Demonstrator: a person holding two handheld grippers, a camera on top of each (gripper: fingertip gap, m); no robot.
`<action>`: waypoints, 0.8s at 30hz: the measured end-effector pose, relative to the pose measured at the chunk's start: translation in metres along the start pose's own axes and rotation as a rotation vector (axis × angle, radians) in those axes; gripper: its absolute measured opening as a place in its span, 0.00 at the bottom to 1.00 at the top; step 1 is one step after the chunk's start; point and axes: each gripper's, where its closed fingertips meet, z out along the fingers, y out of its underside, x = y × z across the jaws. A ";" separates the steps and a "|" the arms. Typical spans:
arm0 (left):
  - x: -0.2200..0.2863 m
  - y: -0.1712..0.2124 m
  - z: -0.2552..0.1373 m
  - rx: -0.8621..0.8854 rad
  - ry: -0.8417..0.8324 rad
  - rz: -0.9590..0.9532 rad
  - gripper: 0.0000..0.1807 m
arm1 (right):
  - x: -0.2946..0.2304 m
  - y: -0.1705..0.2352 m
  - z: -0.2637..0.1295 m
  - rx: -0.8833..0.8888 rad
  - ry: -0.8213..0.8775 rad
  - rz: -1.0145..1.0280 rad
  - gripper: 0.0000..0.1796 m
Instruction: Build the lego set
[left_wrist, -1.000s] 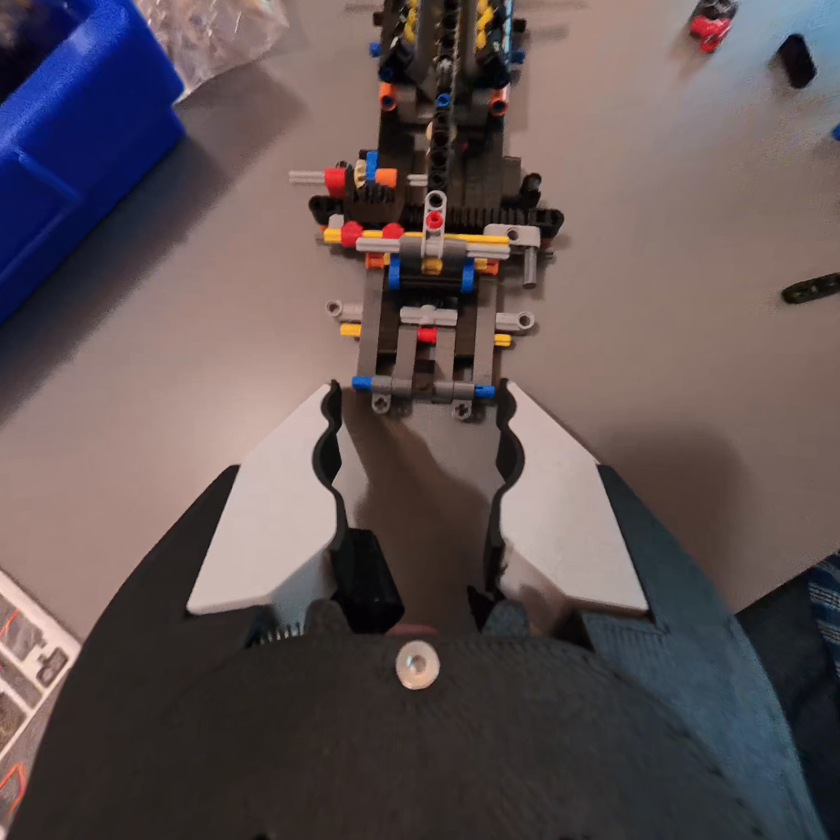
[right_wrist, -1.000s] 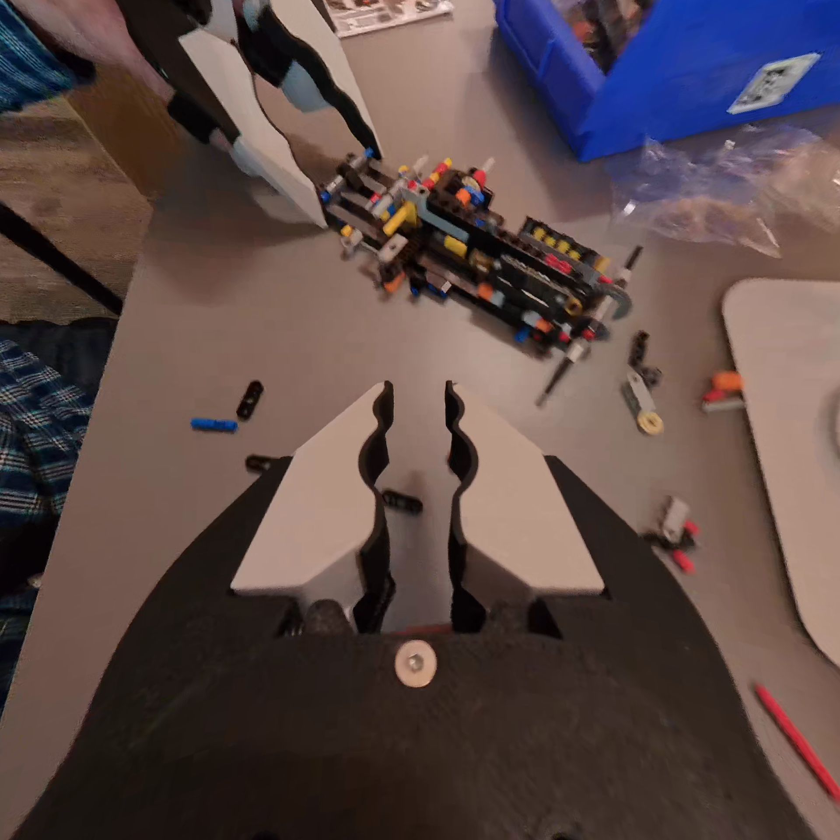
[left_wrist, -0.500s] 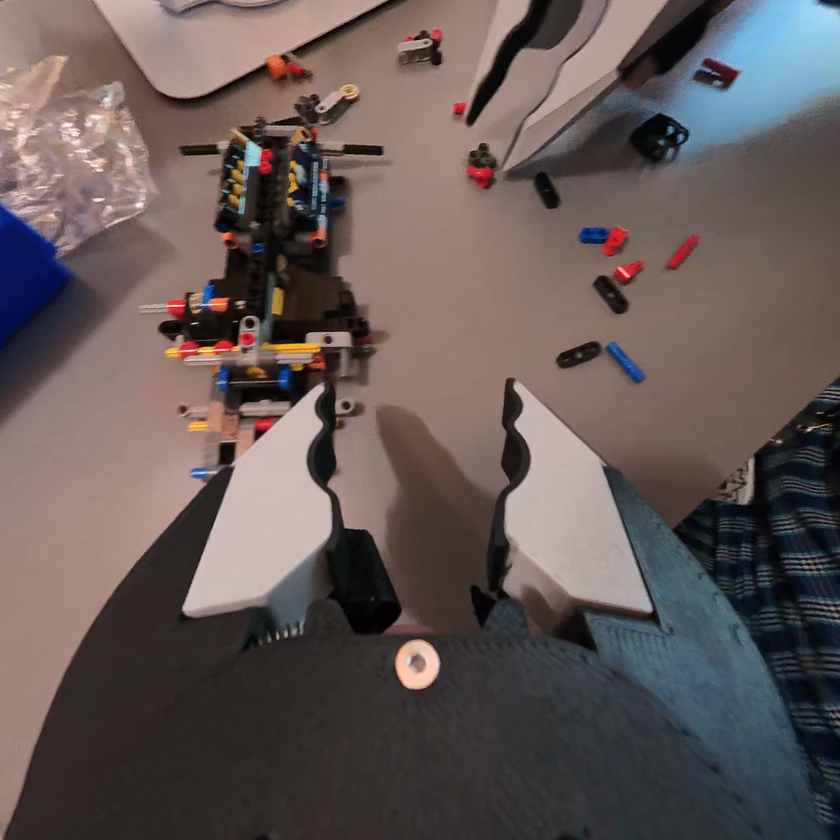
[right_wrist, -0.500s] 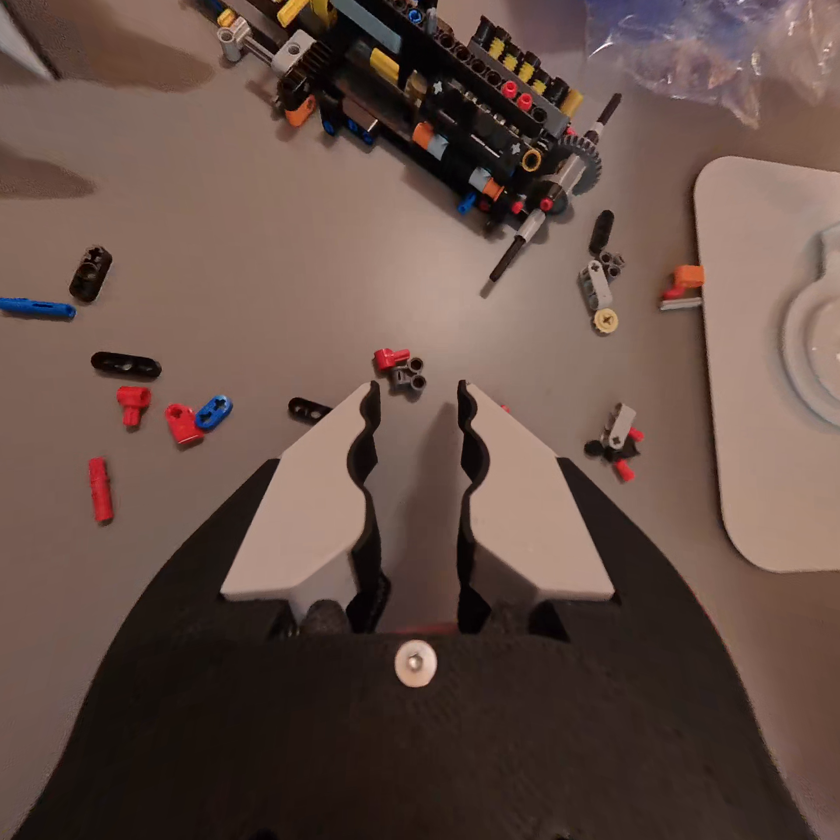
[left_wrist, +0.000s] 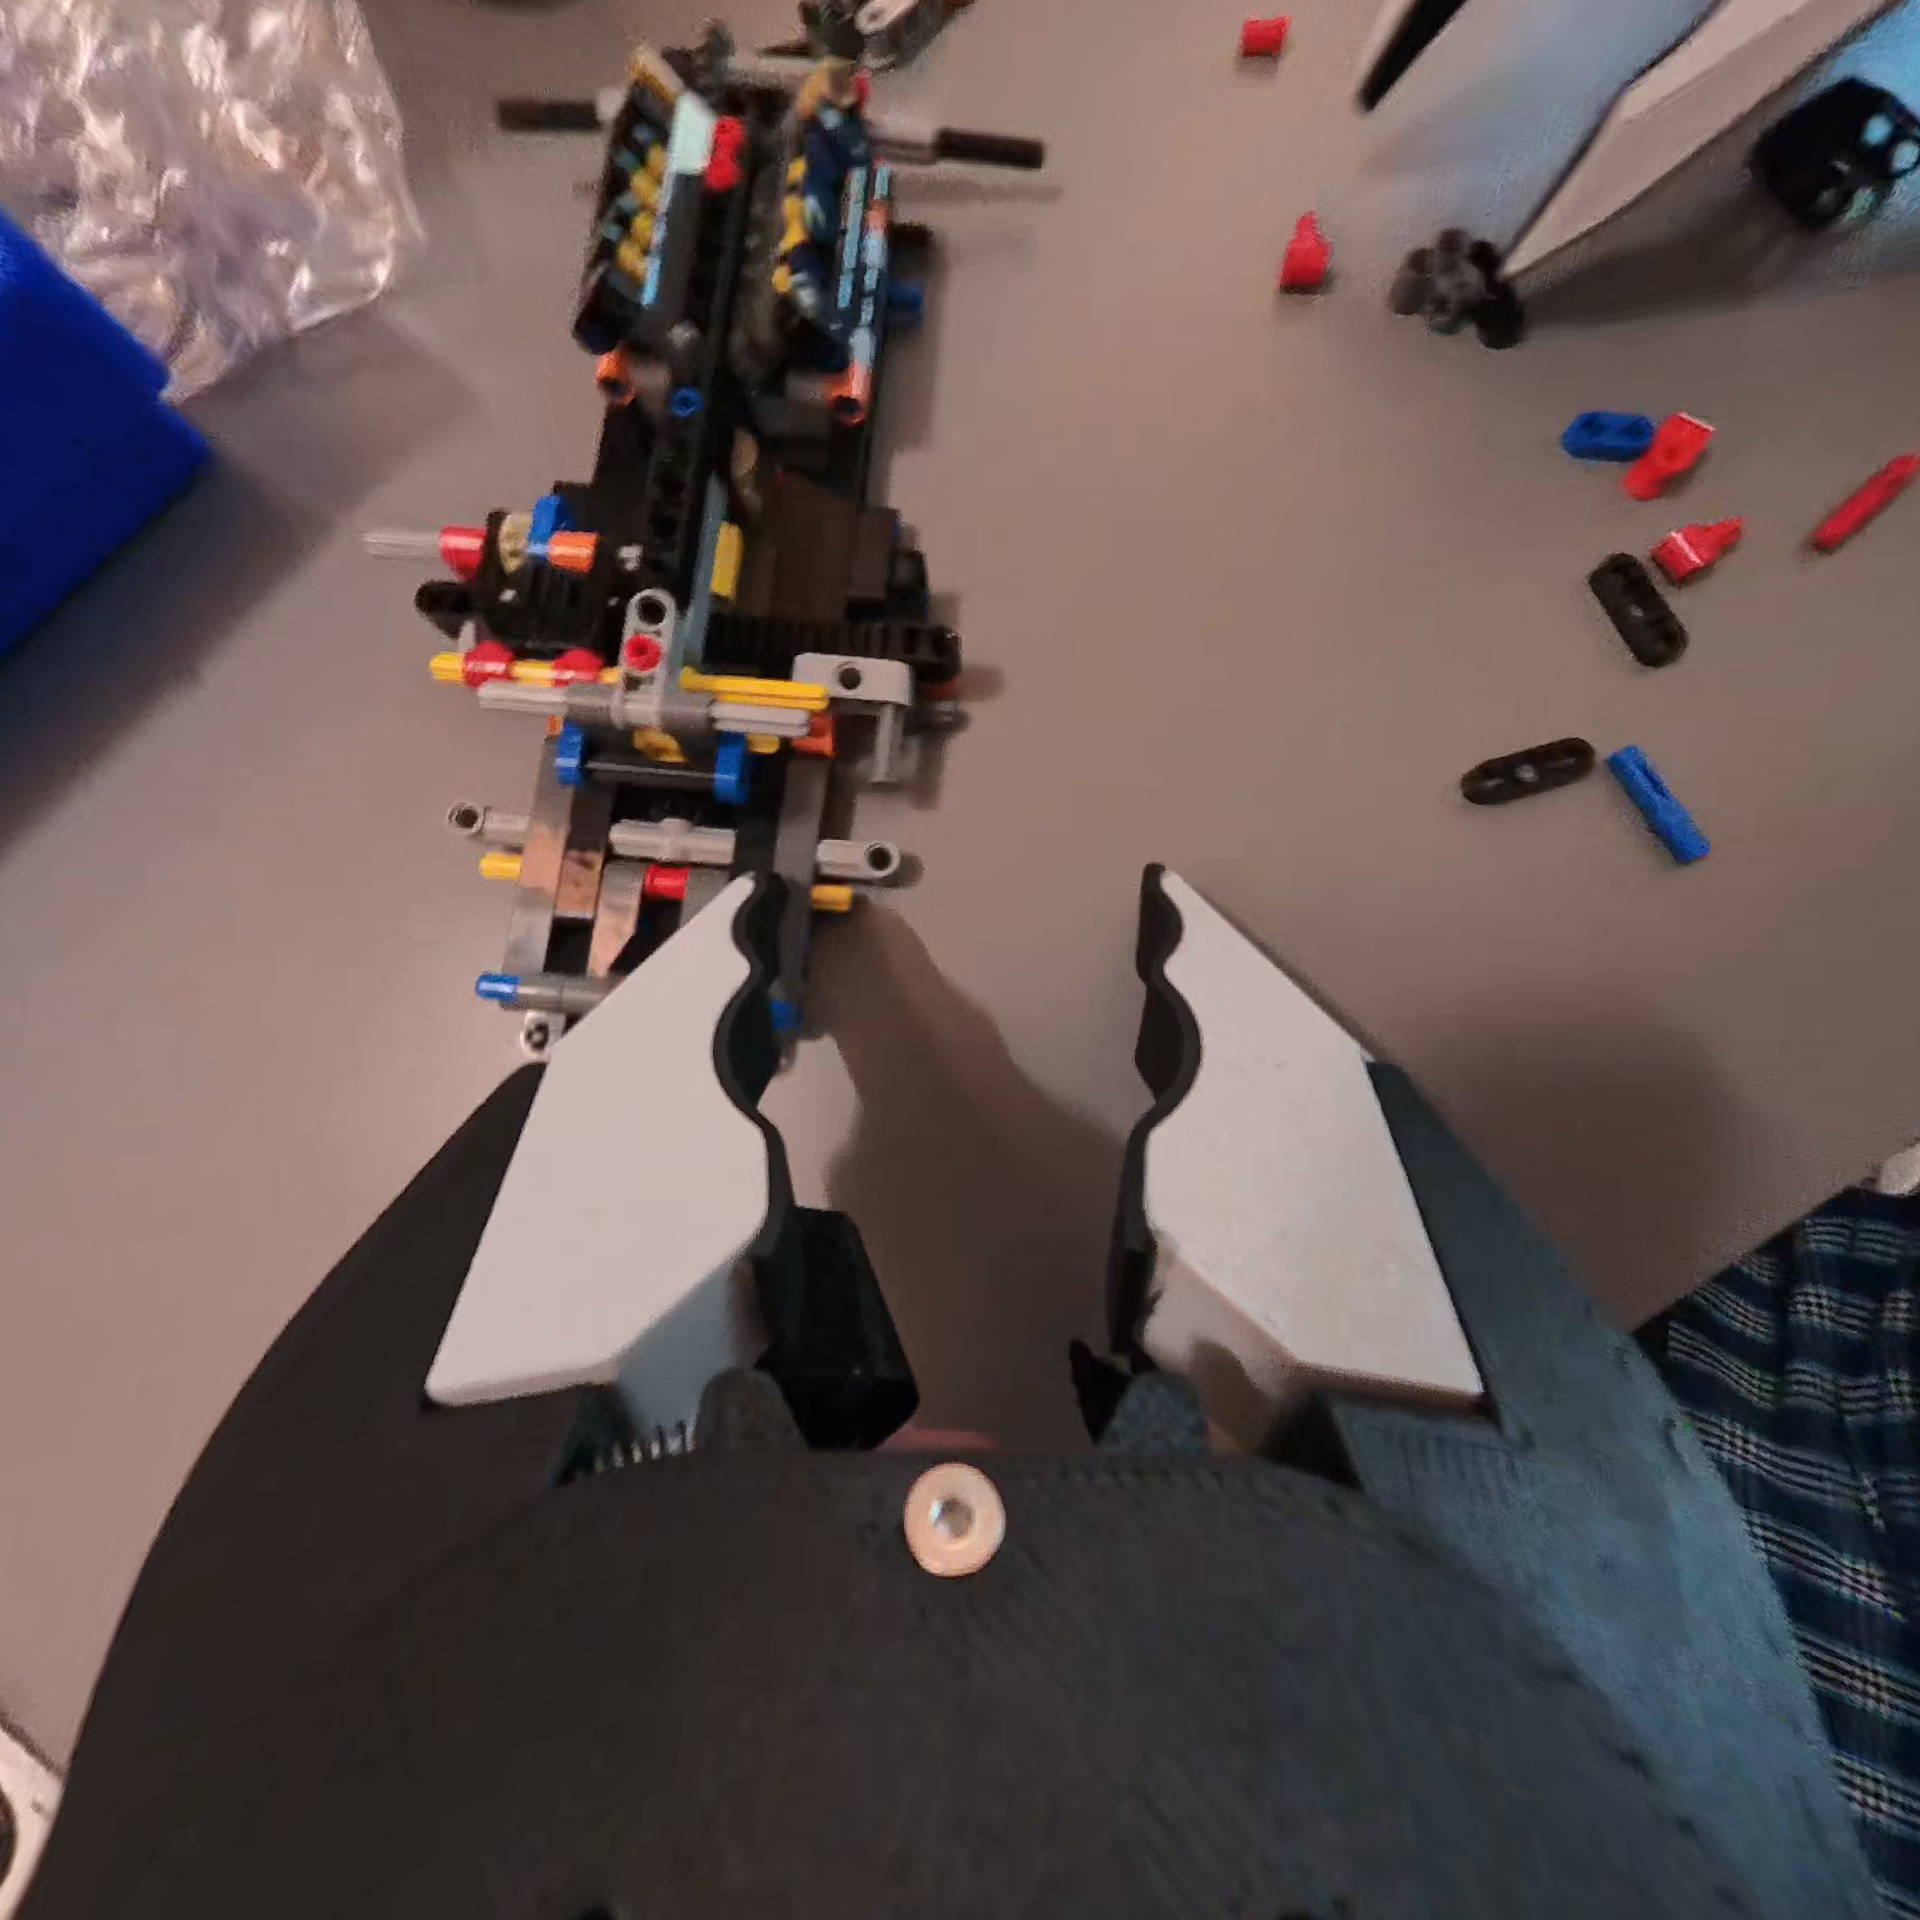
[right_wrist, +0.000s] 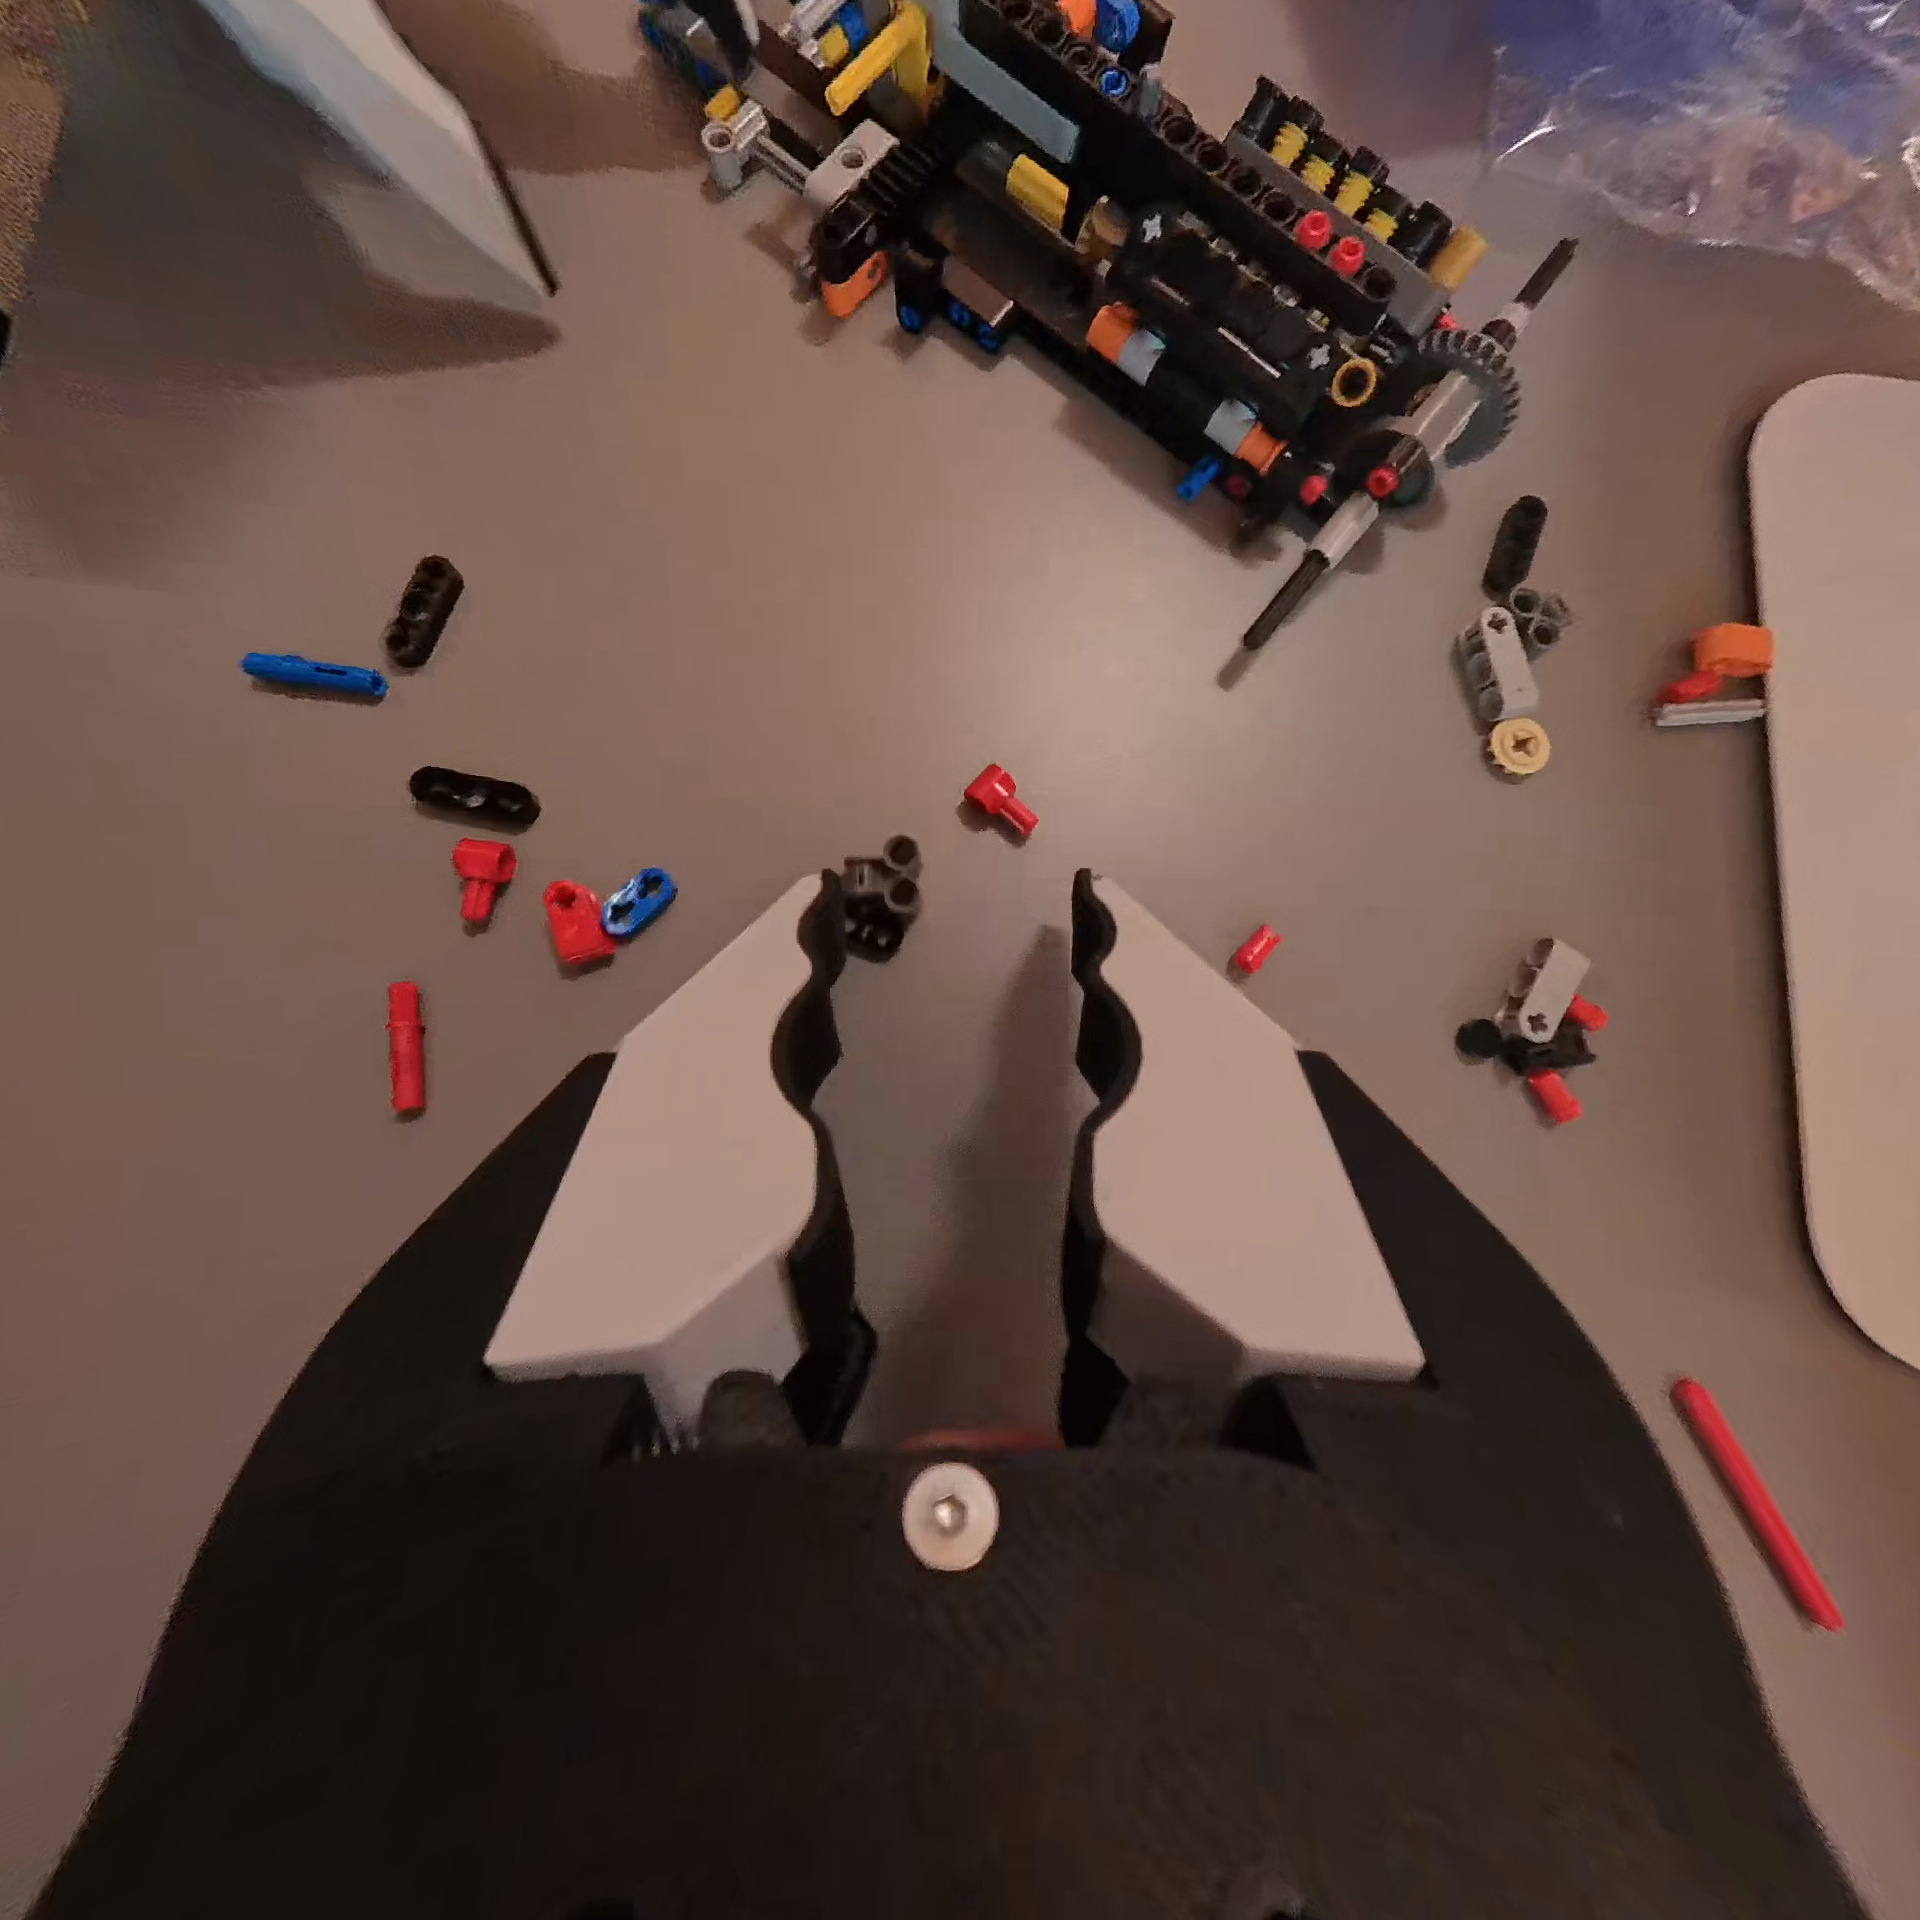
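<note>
The left wrist camera looked steeply down along its own fingers at the table (left_wrist: 1195, 623), close above the near end of the lego model (left_wrist: 727, 499). The right wrist camera looked down from slightly farther, facing the model's (right_wrist: 1143, 239) side. Both views shared the model and the scattered loose pieces (right_wrist: 582, 914).

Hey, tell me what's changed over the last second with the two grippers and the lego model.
The left gripper slid off the model's near end to its right side, staying open and empty. The right gripper moved forward over the loose pieces, opened wider, and now hovers by a small dark connector without gripping it. The model and the scattered parts on the table lie unmoved.
</note>
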 end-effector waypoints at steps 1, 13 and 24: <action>-0.005 0.000 -0.001 -0.003 0.000 -0.026 0.42 | 0.001 0.001 -0.006 0.004 0.011 0.000 0.23; -0.009 -0.013 -0.013 0.049 -0.033 -0.005 0.48 | -0.030 0.054 -0.059 -0.101 -0.025 0.053 0.21; 0.058 -0.036 -0.005 0.104 0.098 0.066 0.44 | -0.038 0.049 -0.046 -0.078 -0.033 0.002 0.03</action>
